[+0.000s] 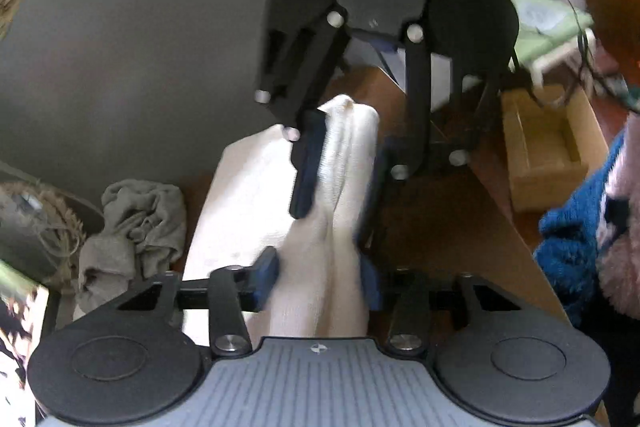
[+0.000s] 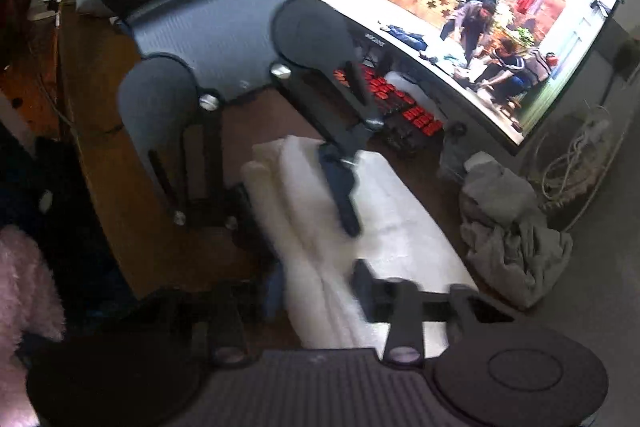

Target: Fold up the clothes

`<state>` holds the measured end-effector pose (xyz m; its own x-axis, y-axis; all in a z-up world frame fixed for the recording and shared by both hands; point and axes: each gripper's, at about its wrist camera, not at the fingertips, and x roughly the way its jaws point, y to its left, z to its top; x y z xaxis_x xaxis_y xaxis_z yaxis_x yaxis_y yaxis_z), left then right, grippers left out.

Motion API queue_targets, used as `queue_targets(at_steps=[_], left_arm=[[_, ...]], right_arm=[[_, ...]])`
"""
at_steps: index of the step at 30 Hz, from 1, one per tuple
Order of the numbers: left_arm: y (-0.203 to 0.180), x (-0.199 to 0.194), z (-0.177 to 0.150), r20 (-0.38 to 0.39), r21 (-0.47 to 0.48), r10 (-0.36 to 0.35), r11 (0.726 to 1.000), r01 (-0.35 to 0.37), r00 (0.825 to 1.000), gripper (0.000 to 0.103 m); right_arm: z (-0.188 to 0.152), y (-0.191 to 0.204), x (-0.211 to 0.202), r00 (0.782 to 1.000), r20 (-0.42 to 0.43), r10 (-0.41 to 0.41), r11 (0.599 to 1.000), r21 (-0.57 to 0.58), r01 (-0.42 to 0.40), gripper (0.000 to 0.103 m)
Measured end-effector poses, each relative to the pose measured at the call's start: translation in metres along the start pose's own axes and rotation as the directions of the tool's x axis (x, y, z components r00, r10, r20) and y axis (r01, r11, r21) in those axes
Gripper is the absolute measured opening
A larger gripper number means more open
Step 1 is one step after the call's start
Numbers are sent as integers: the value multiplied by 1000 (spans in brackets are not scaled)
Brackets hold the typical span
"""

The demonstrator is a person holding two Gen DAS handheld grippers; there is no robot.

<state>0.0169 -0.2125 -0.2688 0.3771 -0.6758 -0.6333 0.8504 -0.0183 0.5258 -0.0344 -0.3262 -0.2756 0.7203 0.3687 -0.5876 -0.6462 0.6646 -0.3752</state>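
- Clearly both claws, left claw (image 1: 340, 183) and right claw (image 2: 304, 211), are closed on the white cloth (image 1: 240, 195).
- It seems soft, thick and light; holding its folded edge near the desk (image 1: 440, 227) edge looks best.

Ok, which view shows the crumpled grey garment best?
The right wrist view: the crumpled grey garment lies unobstructed on the brown table, beside the white ribbed cloth. The left wrist view shows it smaller, at the frame's edge.
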Motion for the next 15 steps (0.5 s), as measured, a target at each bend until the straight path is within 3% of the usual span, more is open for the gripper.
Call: queue_targets(at_steps=[4, 8, 15], left_arm=[[0, -4, -9, 49, -40, 3, 999, -1, 999, 35], [-4, -10, -12, 68, -43, 9, 999, -6, 998, 34], [-5, -15, -17, 83, -63, 21, 998, -16, 996, 33]], right_arm=[[-9, -3, -7, 1000, 11, 11, 1000, 9, -11, 25], [-21, 6, -20, 999, -17, -39, 997, -73, 38, 24], [-39, 2, -42, 992, -82, -98, 993, -75, 92, 23]])
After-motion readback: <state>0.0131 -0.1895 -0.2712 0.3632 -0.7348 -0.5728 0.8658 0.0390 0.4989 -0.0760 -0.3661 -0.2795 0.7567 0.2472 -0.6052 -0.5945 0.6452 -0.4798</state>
